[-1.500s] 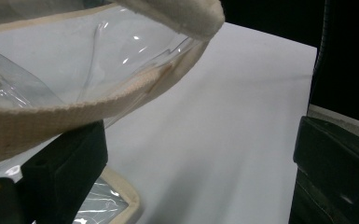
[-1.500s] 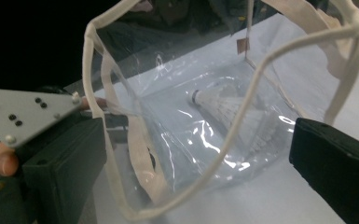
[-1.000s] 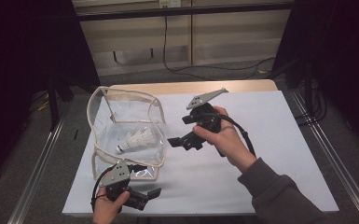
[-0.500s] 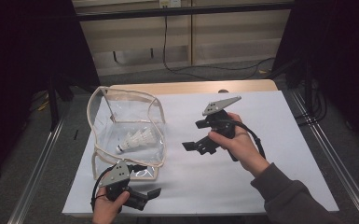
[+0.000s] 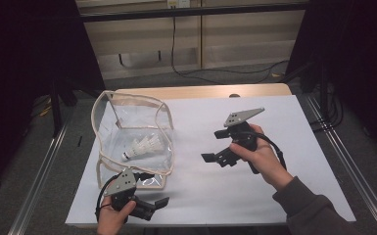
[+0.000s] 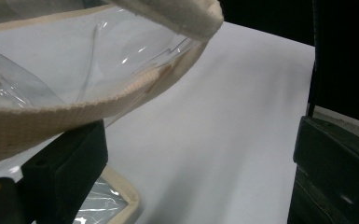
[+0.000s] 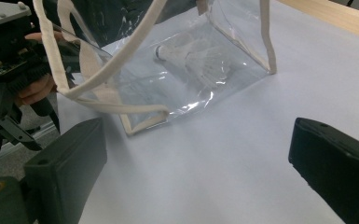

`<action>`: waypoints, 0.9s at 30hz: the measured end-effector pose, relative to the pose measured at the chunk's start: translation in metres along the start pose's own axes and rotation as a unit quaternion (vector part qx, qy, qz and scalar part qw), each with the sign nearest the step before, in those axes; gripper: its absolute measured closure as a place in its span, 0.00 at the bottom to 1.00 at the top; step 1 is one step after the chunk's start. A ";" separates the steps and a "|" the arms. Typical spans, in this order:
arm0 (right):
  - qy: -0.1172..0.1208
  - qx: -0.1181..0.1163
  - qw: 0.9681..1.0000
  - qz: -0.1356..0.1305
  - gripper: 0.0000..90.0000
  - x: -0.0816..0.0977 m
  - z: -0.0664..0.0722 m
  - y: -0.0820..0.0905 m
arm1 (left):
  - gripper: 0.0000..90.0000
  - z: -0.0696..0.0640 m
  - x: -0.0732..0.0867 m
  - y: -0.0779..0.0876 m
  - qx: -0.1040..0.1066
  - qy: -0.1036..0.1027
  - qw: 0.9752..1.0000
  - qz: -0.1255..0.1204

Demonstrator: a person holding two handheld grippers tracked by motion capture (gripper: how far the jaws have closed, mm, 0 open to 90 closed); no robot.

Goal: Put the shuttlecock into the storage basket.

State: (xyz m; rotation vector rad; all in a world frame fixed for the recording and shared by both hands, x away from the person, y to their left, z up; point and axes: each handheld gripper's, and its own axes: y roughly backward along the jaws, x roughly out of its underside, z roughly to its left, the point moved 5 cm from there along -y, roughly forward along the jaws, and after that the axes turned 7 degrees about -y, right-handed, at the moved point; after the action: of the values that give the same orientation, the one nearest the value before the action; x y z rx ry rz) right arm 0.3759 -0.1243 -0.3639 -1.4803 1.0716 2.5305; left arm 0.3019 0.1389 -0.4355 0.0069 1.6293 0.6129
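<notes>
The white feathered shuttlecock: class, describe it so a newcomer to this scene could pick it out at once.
Start at the white-covered table, then find the clear plastic bag with beige fabric trim on its left side. The white feathered shuttlecock lies on its side inside that bag, the only feathered thing there, with a dark band at its rounded tip.

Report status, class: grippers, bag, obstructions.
Left gripper open at clear bag rim. Right gripper open, empty. Shuttlecock inside bag. Nothing between.

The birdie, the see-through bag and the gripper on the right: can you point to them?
Shuttlecock [image 5: 143, 146]: high view, on its white feather skirt.
Clear bag [image 5: 130, 94]: high view, on its cream top rim.
Right gripper [image 5: 214, 146]: high view, midway between its open jaws.
</notes>
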 end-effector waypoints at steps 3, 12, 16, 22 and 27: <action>-0.005 0.000 1.000 -0.001 0.04 0.008 -0.005 0.002 | 0.03 0.000 0.000 0.000 0.000 0.000 1.000 0.000; -0.013 0.010 1.000 -0.002 0.04 0.023 -0.017 0.008 | 0.03 0.000 0.000 0.000 -0.001 -0.001 1.000 0.001; -0.015 0.013 1.000 0.000 0.05 0.030 -0.022 0.011 | 0.03 0.000 0.000 0.000 -0.001 -0.001 1.000 0.001; -0.019 0.019 1.000 0.002 0.05 0.040 -0.028 0.015 | 0.03 0.000 0.000 -0.001 -0.001 -0.001 1.000 0.000; -0.029 0.021 0.999 -0.003 0.05 0.049 -0.034 0.018 | 0.03 0.000 0.000 -0.001 -0.001 -0.001 1.000 0.000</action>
State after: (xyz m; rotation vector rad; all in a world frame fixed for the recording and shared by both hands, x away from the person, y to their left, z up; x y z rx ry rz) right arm 0.3688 -0.1725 -0.4027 -1.3887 1.1039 2.5145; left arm 0.3025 0.1382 -0.4356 0.0059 1.6276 0.6151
